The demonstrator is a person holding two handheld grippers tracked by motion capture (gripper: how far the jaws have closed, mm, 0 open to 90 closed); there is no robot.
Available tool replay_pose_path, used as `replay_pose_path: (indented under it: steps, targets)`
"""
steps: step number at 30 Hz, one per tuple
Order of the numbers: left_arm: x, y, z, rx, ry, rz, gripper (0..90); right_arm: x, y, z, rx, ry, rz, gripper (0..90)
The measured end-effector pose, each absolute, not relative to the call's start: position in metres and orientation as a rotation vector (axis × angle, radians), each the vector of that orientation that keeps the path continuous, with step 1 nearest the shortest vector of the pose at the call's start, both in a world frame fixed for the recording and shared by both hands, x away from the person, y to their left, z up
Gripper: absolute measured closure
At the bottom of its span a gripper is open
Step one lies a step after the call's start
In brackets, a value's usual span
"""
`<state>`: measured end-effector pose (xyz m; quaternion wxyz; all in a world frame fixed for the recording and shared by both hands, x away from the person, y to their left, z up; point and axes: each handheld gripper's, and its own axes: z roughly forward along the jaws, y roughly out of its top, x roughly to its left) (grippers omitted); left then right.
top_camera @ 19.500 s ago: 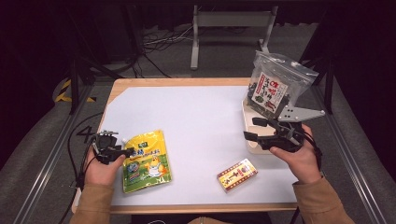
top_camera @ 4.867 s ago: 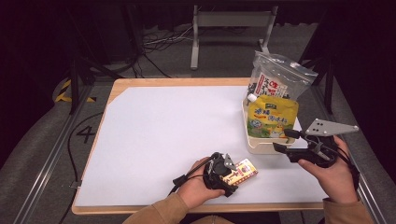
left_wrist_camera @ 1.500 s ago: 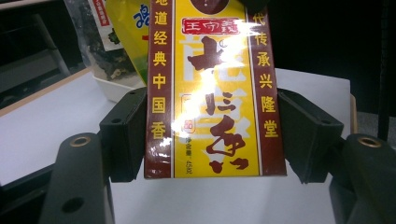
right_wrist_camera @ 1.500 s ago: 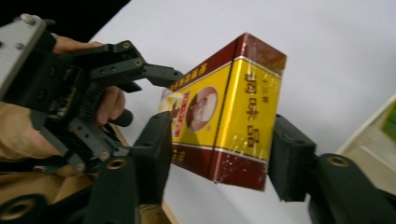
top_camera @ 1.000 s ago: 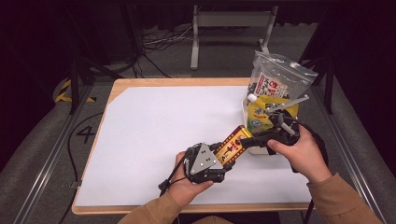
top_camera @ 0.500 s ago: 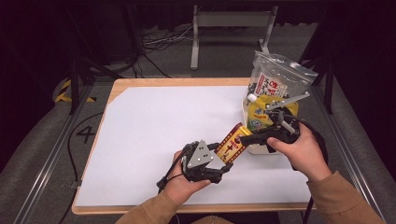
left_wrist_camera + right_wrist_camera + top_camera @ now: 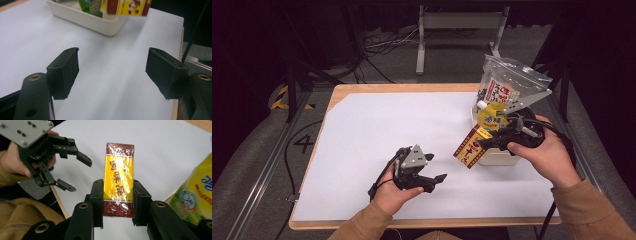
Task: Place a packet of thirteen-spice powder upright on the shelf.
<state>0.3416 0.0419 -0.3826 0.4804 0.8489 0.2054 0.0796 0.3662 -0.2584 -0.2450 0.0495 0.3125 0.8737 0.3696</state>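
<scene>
A yellow-and-red wrapped box hangs above the white sheet beside the cream bin. My right gripper is shut on the box's lower end. The box's edge also shows at the top of the left gripper view. My left gripper hovers to the box's left. Its jaws have just been opening and stand wide with nothing between them. A yellow pouch and a clear bag with a red-black label stand in the bin.
The white sheet covers a wooden table whose near edge runs below my hands. The bin sits at the right side, close to the table's edge. Cables hang off the left side.
The left gripper has drawn back from the box toward the near left, with its jaws wider. The right gripper has lifted the box a little.
</scene>
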Motion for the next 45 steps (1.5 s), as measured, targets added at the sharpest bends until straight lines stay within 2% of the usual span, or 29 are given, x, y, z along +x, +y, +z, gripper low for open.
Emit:
replay_pose_path:
  steps: [23, 45]
  targets:
    - [0.354, 0.079, -0.377, 2.138, 0.516, 0.1, 18.6, 0.378, -0.29, -0.221, 0.75, 2.693, 0.967, 68.0]
    - [0.362, 0.105, -0.37, 2.138, 0.547, 0.099, 17.9, 0.404, -0.311, -0.216, 0.62, 2.709, 0.8, 68.0]
